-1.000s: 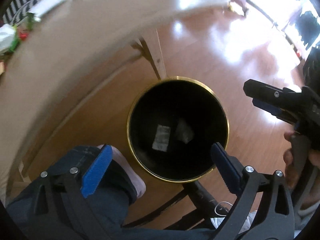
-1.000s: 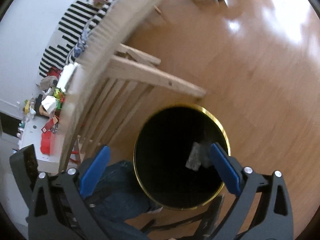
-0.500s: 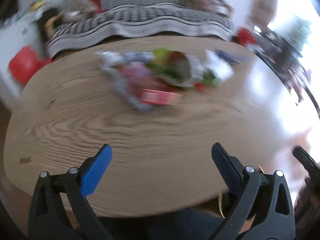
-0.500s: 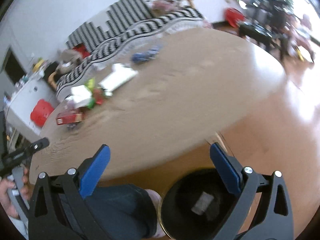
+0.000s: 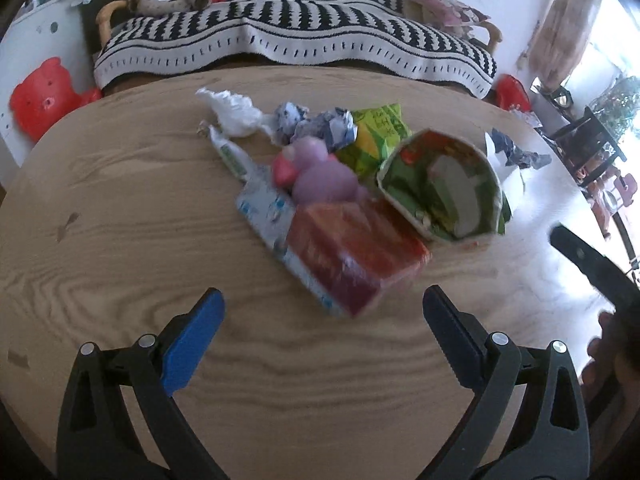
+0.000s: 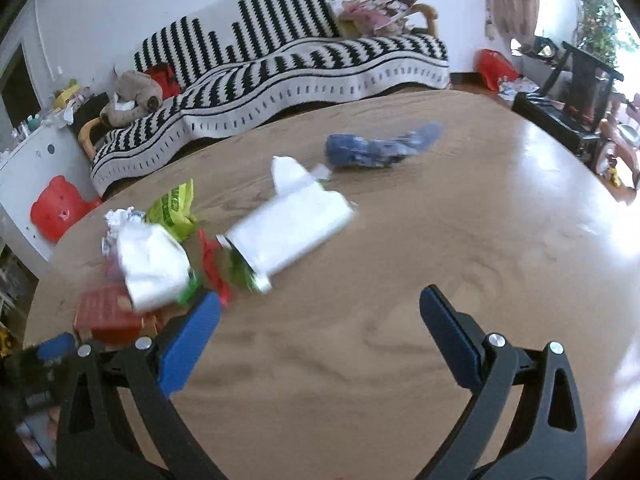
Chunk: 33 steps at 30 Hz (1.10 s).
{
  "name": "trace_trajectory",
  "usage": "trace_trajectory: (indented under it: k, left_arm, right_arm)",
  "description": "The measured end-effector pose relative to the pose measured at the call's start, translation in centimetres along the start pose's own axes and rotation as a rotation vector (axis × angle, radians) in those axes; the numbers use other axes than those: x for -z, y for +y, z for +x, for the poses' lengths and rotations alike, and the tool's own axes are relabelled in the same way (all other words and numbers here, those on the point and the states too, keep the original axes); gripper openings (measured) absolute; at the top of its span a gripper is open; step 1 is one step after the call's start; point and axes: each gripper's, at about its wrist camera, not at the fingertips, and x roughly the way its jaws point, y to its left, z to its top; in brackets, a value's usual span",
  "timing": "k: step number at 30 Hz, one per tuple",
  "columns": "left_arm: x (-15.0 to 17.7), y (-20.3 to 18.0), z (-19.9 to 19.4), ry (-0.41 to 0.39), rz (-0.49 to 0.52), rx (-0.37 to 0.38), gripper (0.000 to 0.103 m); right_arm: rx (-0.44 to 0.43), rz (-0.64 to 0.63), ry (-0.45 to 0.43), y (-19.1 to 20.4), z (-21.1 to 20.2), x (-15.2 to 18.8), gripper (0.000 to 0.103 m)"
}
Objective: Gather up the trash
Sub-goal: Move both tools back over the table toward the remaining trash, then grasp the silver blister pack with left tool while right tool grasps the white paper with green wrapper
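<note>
A heap of trash lies on the round wooden table [image 5: 120, 240]. Nearest my left gripper [image 5: 320, 312], which is open and empty, sits a red carton [image 5: 352, 252] on a flattened white-blue pack [image 5: 264, 208]. Behind are a green paper bowl [image 5: 440, 188], a purple lump [image 5: 320, 172], a yellow-green wrapper [image 5: 376, 136] and a white tissue [image 5: 232, 112]. In the right wrist view my right gripper [image 6: 320, 312] is open and empty over bare wood, short of a white carton [image 6: 292, 224], a crumpled silver bag [image 6: 152, 260], a blue wrapper [image 6: 376, 148] and the red carton [image 6: 108, 312].
A black-and-white striped sofa [image 5: 296, 40] stands behind the table [image 6: 440, 280], with a plush toy [image 6: 132, 92] on it. A red bear-shaped stool [image 5: 44, 96] sits at the left. Dark furniture [image 6: 576, 92] stands at the right. The other gripper shows at the right edge [image 5: 592, 264].
Both grippers have swung up from over the black bin on the floor to face the tabletop, then moved in closer to the heap of trash. Both stay open and empty.
</note>
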Motion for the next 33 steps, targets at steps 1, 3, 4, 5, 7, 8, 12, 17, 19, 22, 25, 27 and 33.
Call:
trace_trajectory:
  k: [1,3,4,5,7,8,12,17,19,22,25,27,33]
  left_arm:
    - [-0.4,0.1,0.3,-0.009,-0.001,0.006,0.096]
    - [-0.8,0.3,0.8,-0.028,-0.013,0.005,0.097]
    - [-0.9,0.4,1.2,-0.036,-0.027,0.009,0.096]
    - [-0.9,0.5,1.6,-0.034,-0.037,0.020,0.097]
    - [-1.1,0.6,2.2,-0.009,-0.058,0.049,0.097]
    - [-1.2,0.4,2.4,-0.005,-0.056,0.051,0.097]
    - [-0.9,-1.2,2.6,-0.001,0.002,0.068,0.097]
    - [0.4,-4.7,1.3,-0.020,0.107,0.198,0.097]
    - [0.9,-5.6,0.6,-0.033,0.134,0.263,0.097]
    - [1.4,-6.6,0.2,-0.032,0.163,0.312,0.097]
    - [1.2,-5.7,0.0,-0.050,0.154,0.256,0.097]
    - [0.7,-3.4,0.0,-0.070,0.090,0.169,0.097]
    - [-0.3,0.9,1.4,-0.034,-0.045,0.093,0.097]
  right_arm:
    - [-0.003,0.004,-0.003,0.4,0.5,-0.5,0.096]
    - [0.014,-0.010,-0.018,1.8,1.9,-2.4,0.096]
    - [0.026,-0.020,-0.019,2.1,2.3,-2.8,0.096]
    - [0.049,-0.037,-0.019,2.8,3.4,-3.5,0.096]
    - [0.097,-0.068,-0.004,3.4,5.1,-4.1,0.096]
    - [0.122,-0.084,0.007,3.4,5.9,-4.1,0.096]
    - [0.147,-0.082,0.019,1.0,6.2,-3.1,0.096]
    - [0.209,-0.018,-0.004,-3.3,4.1,-2.7,0.096]
    - [0.235,0.004,-0.010,-4.7,3.2,-2.4,0.096]
    - [0.236,0.063,-0.022,-6.3,2.3,-2.0,0.096]
    - [0.228,0.072,-0.021,-6.2,2.1,-1.6,0.096]
    - [0.228,0.055,-0.027,-5.5,1.9,-1.5,0.096]
    - [0.211,0.084,-0.079,-3.8,1.2,-1.6,0.096]
